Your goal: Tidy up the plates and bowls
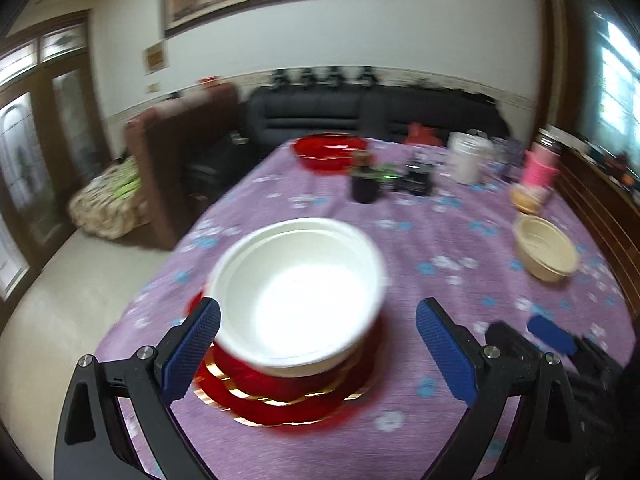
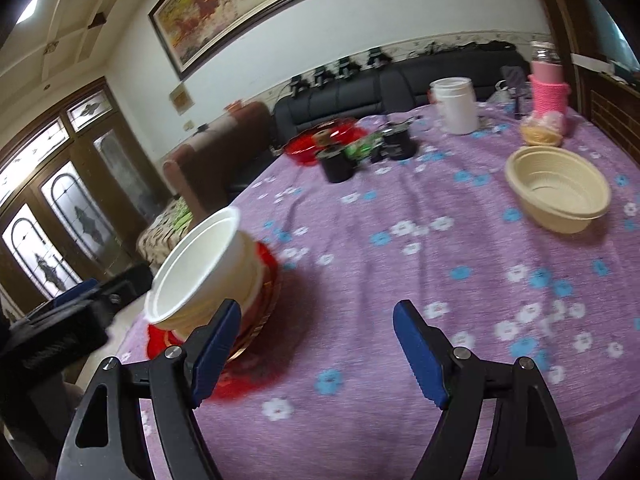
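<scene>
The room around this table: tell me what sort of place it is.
Most likely a home living and dining room. A dark sofa lines the far wall under a large framed painting, and the table wears a purple flowered tablecloth with bowls on it.

White wall [image 1: 440, 32], framed painting [image 2: 248, 8], dark sofa [image 1: 360, 116], glazed doors [image 2: 52, 208].

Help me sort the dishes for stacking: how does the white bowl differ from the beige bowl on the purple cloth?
The white bowl sits on a stack of red plates; the beige bowl rests directly on the tablecloth. The white one is at the near left, between the left tongs; the beige one is farther right, away from both tongs. White is plain; beige shows ribbed inner walls. Both are round, empty and upright.
</scene>
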### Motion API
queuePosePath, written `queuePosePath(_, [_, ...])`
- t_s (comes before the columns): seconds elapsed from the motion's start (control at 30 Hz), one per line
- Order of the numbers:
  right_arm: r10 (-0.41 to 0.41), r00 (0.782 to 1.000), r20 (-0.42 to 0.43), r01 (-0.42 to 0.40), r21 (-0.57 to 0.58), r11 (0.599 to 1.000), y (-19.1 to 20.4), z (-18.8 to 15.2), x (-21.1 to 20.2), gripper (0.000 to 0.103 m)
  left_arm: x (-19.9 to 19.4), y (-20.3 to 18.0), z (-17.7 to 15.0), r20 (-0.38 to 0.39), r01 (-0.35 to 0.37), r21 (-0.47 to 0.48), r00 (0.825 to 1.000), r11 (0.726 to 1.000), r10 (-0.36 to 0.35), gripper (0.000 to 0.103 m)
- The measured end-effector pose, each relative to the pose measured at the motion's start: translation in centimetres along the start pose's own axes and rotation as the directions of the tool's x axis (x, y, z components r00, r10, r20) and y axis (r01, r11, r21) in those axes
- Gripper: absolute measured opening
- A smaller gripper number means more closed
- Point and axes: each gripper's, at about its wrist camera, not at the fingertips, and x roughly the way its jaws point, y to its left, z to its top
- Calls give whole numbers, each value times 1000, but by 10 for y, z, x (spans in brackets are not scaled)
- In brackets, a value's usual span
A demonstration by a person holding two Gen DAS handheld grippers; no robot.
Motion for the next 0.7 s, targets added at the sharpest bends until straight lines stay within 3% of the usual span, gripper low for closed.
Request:
queuePosePath(0.17, [-94, 995, 40, 93, 24, 995, -42, 15, -22, 83, 5, -40, 7, -25, 108, 73, 994, 991, -107, 98])
queuePosePath(0.33, [-214, 972, 95, 210, 44, 977, -86, 36, -50, 82, 12, -67, 15, -48, 205, 61, 978, 977, -202, 98])
queuePosePath(0.6, [-383, 915, 123, 372, 106, 922, -150, 86, -76, 82, 31, -108, 36, -78, 226, 108, 973, 968, -219, 98])
queuePosePath(0.7, [-398, 909, 121, 384, 125, 915, -174, 106, -64, 82, 39, -126, 47, -95, 266, 118, 962, 957, -256, 98])
